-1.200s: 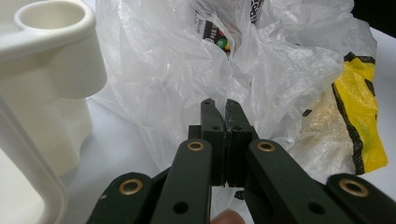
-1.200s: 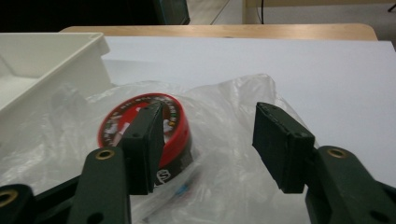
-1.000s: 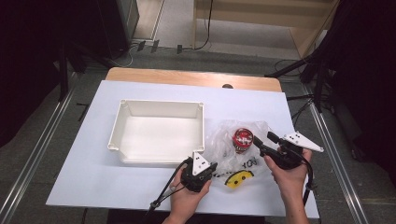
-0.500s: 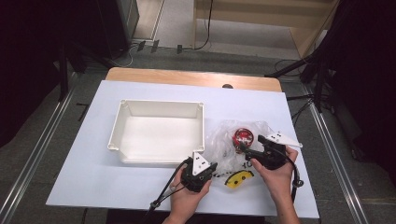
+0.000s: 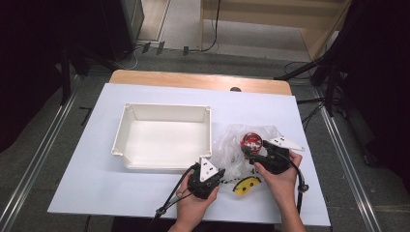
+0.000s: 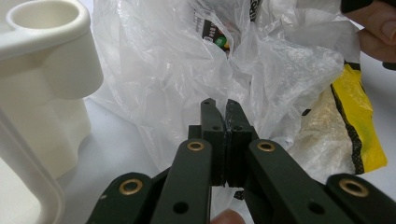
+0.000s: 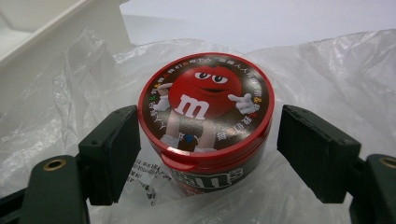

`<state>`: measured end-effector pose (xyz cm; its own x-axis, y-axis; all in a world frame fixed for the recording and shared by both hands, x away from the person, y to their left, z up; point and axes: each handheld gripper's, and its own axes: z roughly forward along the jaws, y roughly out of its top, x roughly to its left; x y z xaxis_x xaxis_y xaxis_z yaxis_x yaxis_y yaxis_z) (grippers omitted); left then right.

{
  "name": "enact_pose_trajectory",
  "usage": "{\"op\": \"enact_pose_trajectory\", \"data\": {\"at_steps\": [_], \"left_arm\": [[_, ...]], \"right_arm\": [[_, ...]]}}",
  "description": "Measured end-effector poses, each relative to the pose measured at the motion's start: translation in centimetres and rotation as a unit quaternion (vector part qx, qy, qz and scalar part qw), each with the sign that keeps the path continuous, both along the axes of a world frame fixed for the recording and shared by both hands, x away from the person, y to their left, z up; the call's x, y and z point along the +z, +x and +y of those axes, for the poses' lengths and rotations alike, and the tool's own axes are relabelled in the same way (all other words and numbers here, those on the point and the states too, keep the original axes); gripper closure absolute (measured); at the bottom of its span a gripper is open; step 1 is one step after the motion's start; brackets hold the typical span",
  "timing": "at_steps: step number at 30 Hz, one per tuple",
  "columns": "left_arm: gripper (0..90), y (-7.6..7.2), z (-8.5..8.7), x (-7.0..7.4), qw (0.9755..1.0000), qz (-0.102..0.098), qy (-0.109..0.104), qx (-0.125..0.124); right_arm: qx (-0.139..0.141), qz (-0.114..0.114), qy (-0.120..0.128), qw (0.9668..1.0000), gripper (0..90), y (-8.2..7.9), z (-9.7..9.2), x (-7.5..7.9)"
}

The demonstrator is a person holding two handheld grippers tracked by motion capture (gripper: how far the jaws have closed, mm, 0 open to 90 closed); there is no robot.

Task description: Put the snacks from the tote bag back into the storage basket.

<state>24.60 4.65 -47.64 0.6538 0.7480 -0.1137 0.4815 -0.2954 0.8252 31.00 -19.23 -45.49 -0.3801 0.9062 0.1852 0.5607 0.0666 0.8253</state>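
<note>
Right hand-held gripper (image 7: 205,154): jaws spread wide, one on either side of the red candy tin (image 7: 205,112); the left pad sits just beside its wall, the right pad stands apart. Nothing is pinched yet. The jaws have just been closing a little, with the tin between them.
Left hand-held gripper (image 6: 219,121): jaws pressed together, pinching a fold of the clear plastic bag (image 6: 154,70) and holding it down.
Task's thing: the tin sits upright on the crumpled bag, straight ahead of the right hand-held gripper and beyond the left one.
Farther out: a yellow packet (image 6: 359,116) lies under the bag's edge to the right of the left hand-held gripper; the white tray (image 5: 164,140) stands empty to its left, on the desk (image 5: 87,183).
Step in hand: lining up on the tin for a grasp while the bag is kept still.
Next move calls for: probably closing both pads squarely on the tin's wall below the lid rim, without catching loose film, then lifting clear of the bag.
Change from a second ago: the right hand-held gripper has come in from the bag's outer edge towards the tin; the left one has stayed put, still clamped.
</note>
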Motion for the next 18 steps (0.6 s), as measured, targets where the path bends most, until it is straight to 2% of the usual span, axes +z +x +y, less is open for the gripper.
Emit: {"op": "enact_pose_trajectory", "data": {"at_steps": [7, 18], "left_arm": [[89.9, 0.0, 0.0, 0.0, 1.0000, -0.002, 0.000, -0.001], [90.0, 0.0, 0.0, 0.0, 1.0000, -0.001, 0.001, -0.001]], "right_arm": [[-0.004, 0.004, -0.011, 0.9999, 23.8, 0.4, 0.6, -0.5], [-0.011, 0.014, -0.010, 0.9998, 22.4, 0.9, 1.0, -1.2]]}}
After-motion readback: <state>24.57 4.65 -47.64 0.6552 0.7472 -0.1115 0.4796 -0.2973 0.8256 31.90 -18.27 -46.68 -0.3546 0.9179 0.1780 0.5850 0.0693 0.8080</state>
